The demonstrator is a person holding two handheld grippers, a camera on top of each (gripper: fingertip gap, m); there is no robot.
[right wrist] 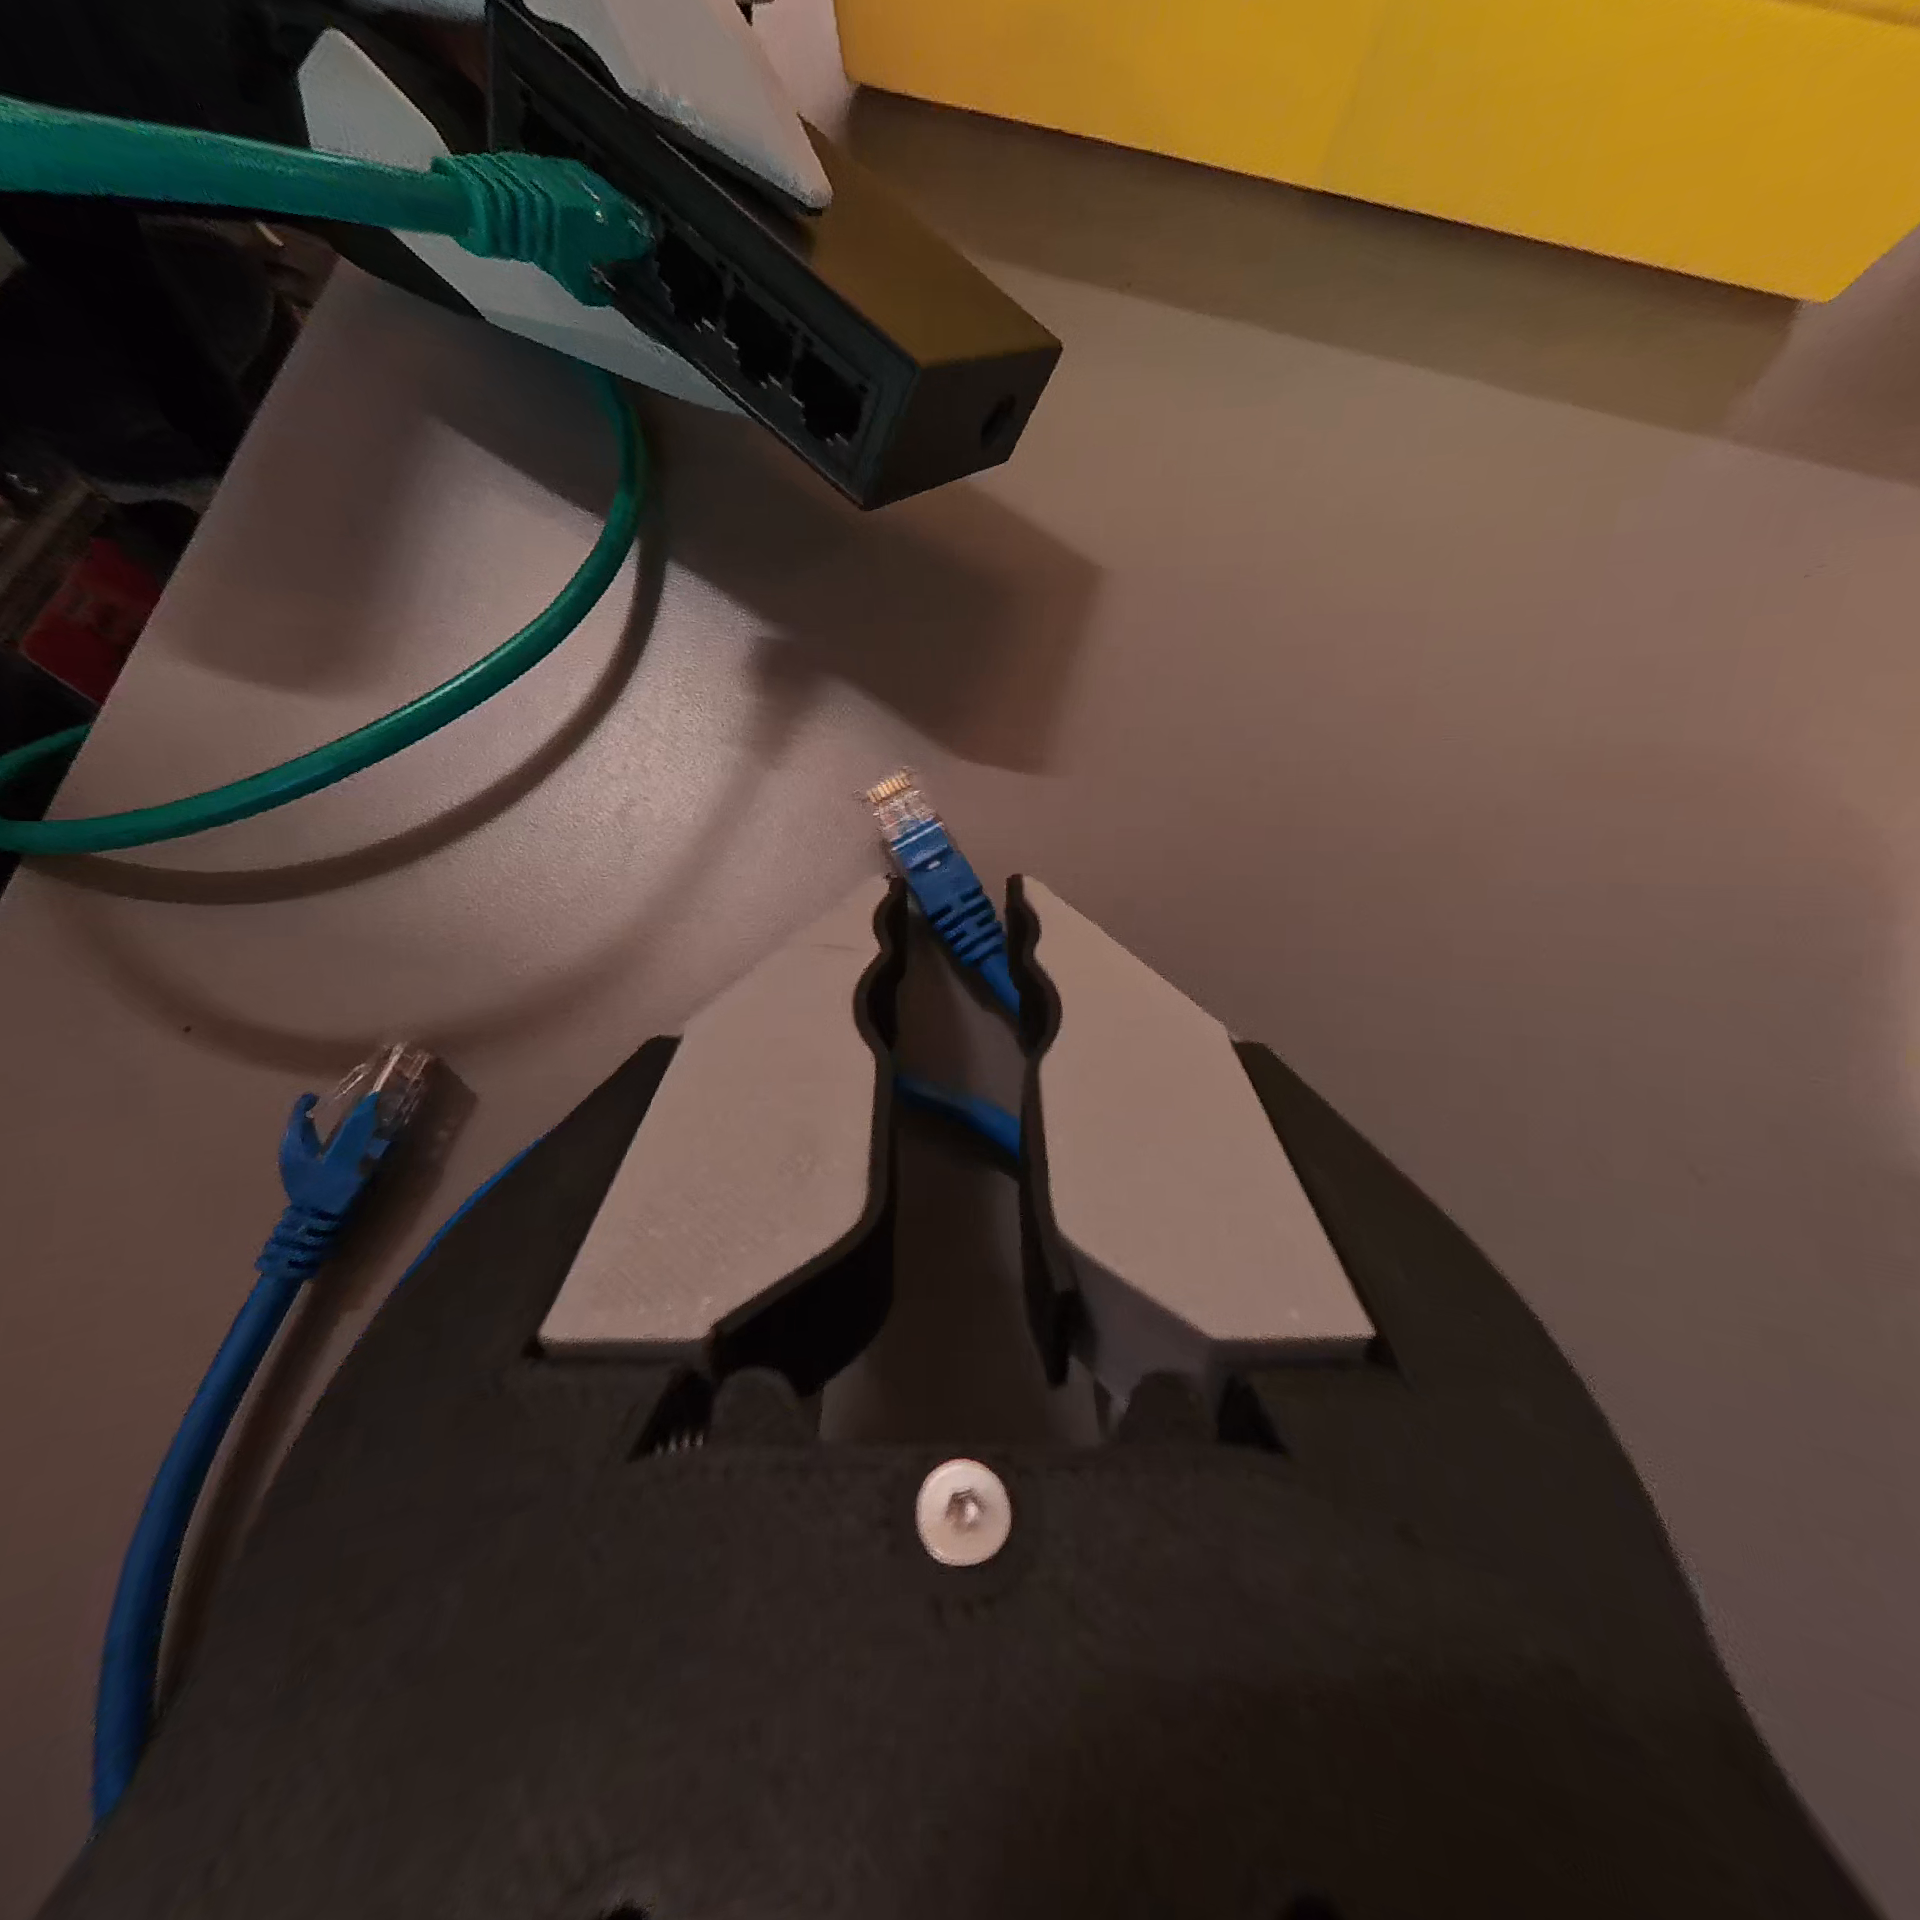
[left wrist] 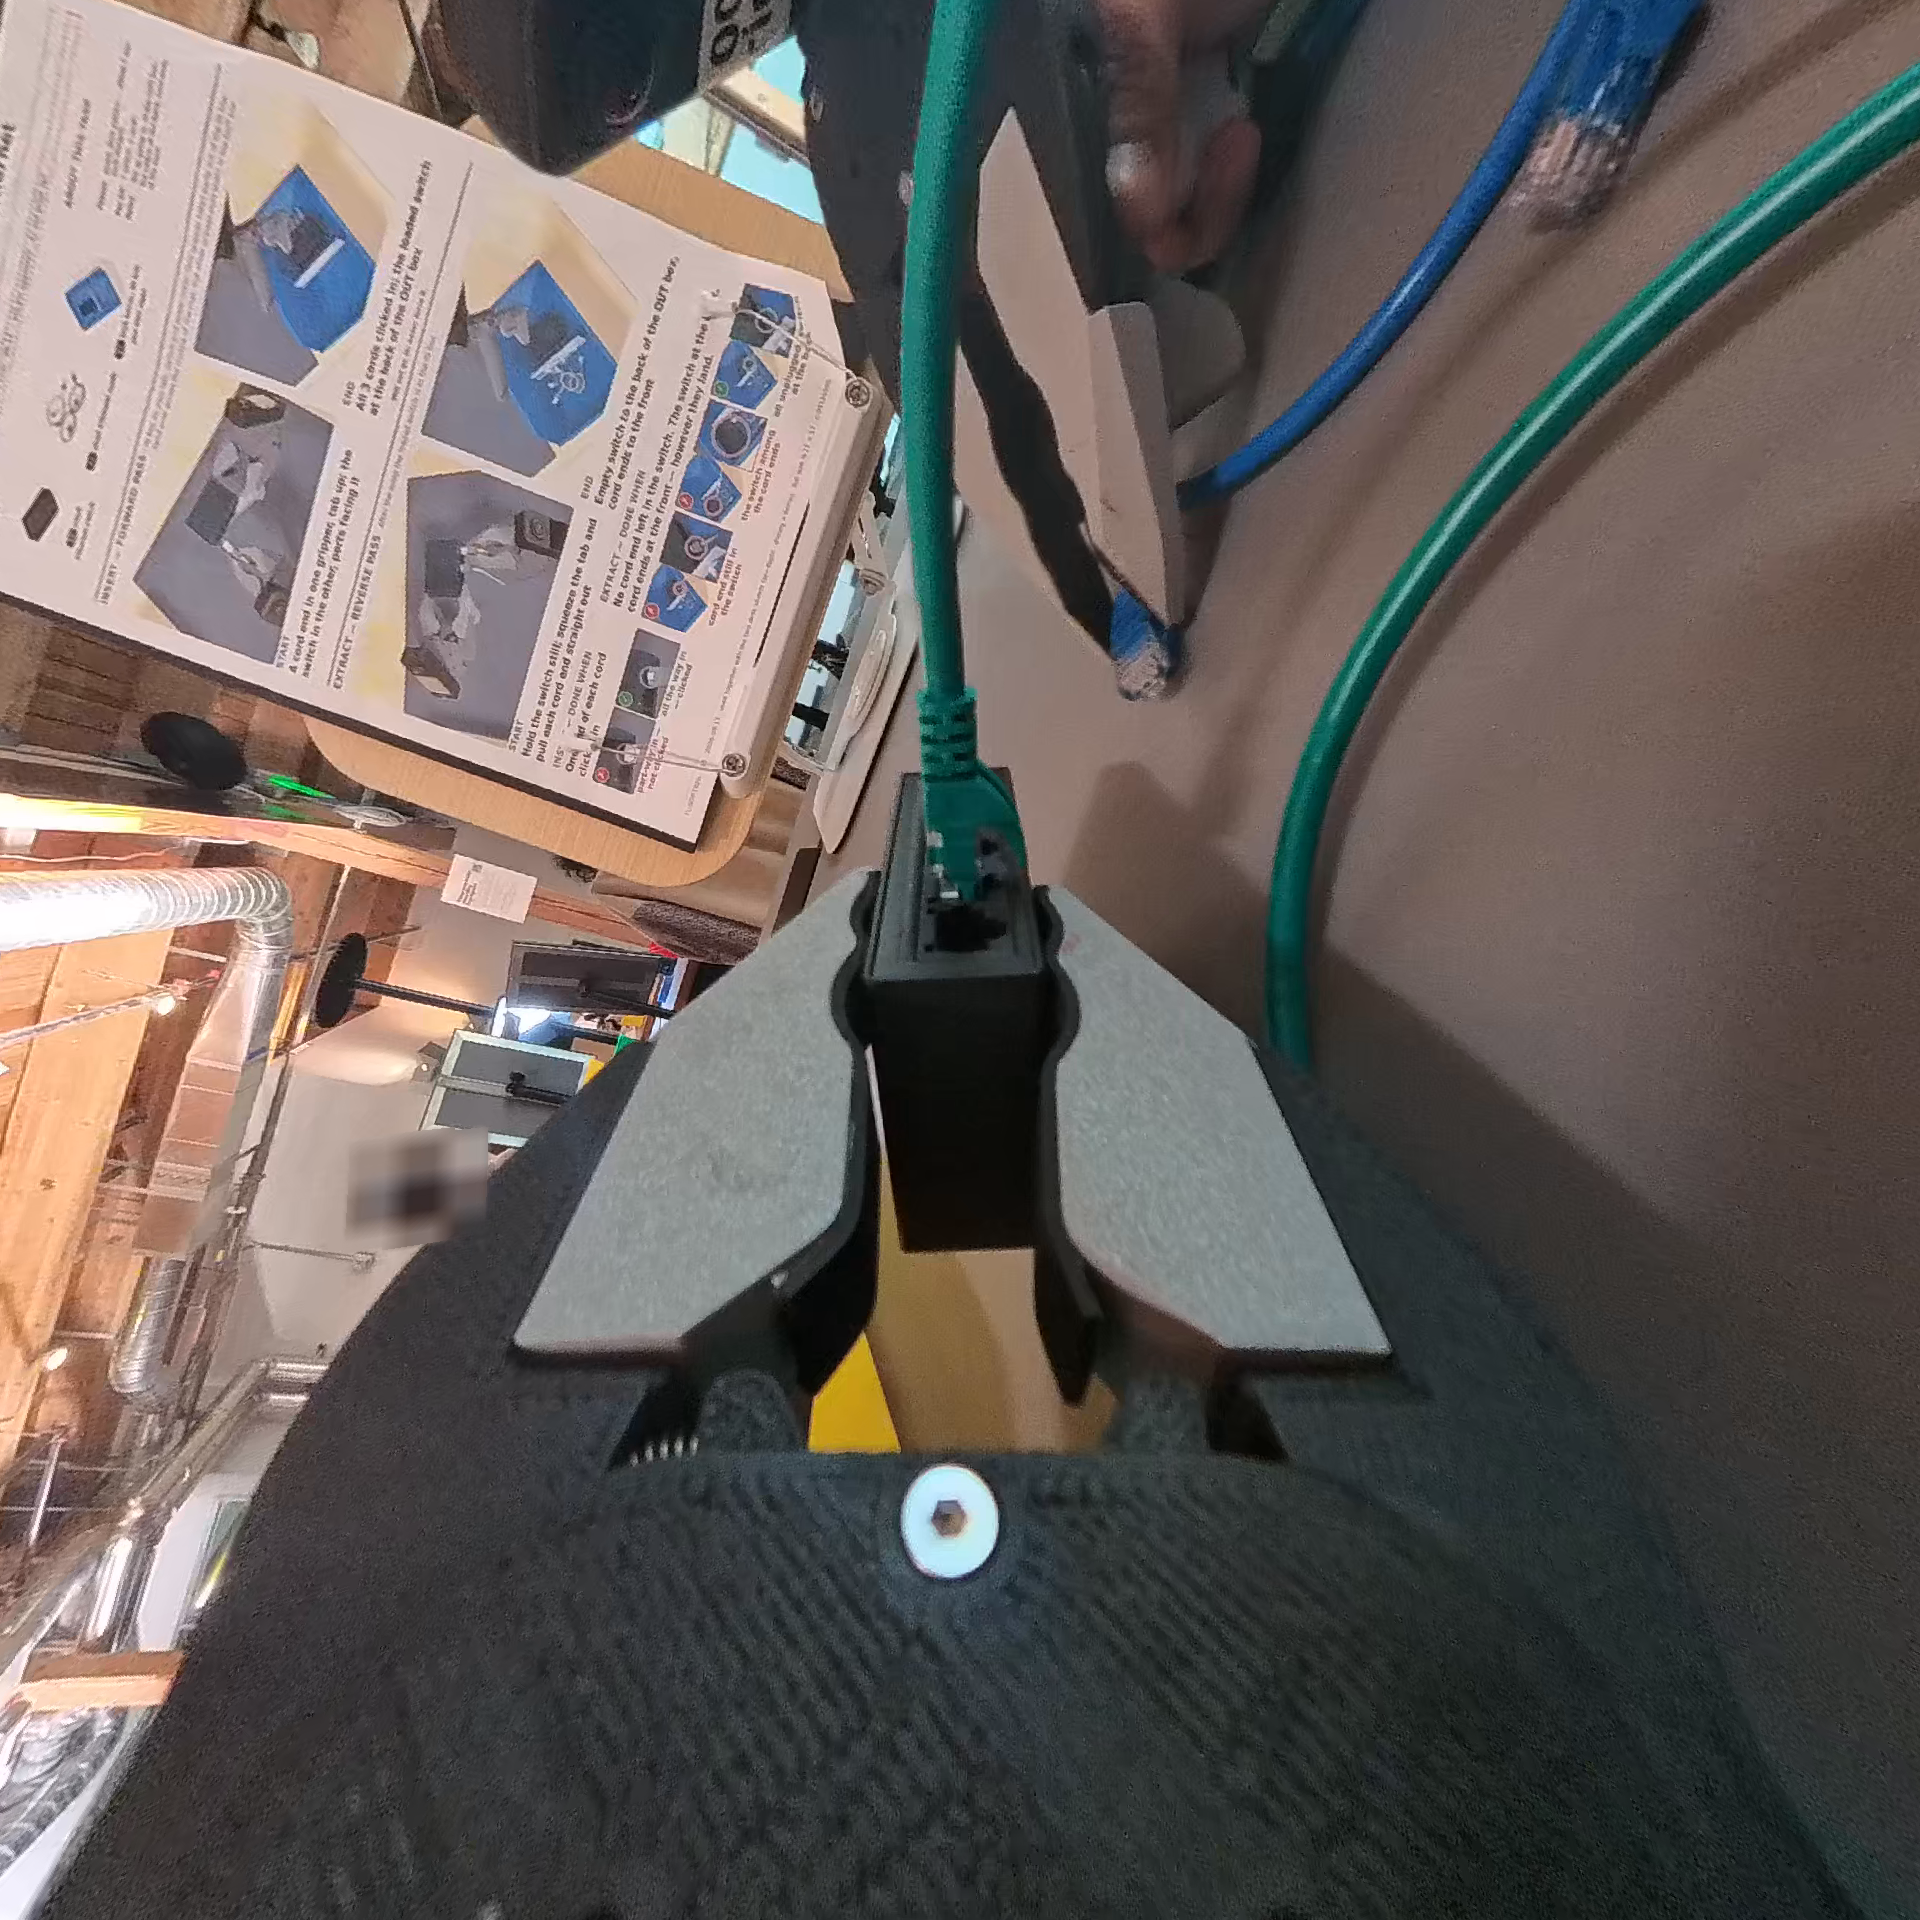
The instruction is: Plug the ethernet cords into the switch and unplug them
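Right gripper point(right wrist: 956, 935): nearest in its own view; the fingers stand narrow, pinching the blue cord point(right wrist: 951, 904) at its ribbed boot, with the clear plug point(right wrist: 896, 805) sticking out past the tips.
Plug axis: it points forward and a little left, roughly along the fingers, and hangs above the bench point(right wrist: 1455, 831); its gold contacts show at the far end.
Loose blue end point(right wrist: 358, 1117): lies flat on the bench to the left of this gripper, untouched, its cable running back under the gripper body.
Way to the switch point(right wrist: 831, 343): ahead, up and to the left of the held plug, well apart from it. The row of ports faces down toward this gripper, skewed from the plug's line, so I judge the coming move needs a turn as well as a reach.
Free ports: three empty openings show to the right of the green cord point(right wrist: 520, 213), which sits in a port near the left of the row.
Left gripper point(left wrist: 956, 935): clamped on the black switch across its narrow body, holding it off the bench, port face away from the camera.
Green slack: curves in a loop over the bench below the switch.
Nearer arm: the right one carries the plug; the left only steadies the switch.
Farthest: a yellow box point(right wrist: 1351, 135) behind the switch, and an instruction board point(left wrist: 395, 416) in the left view.
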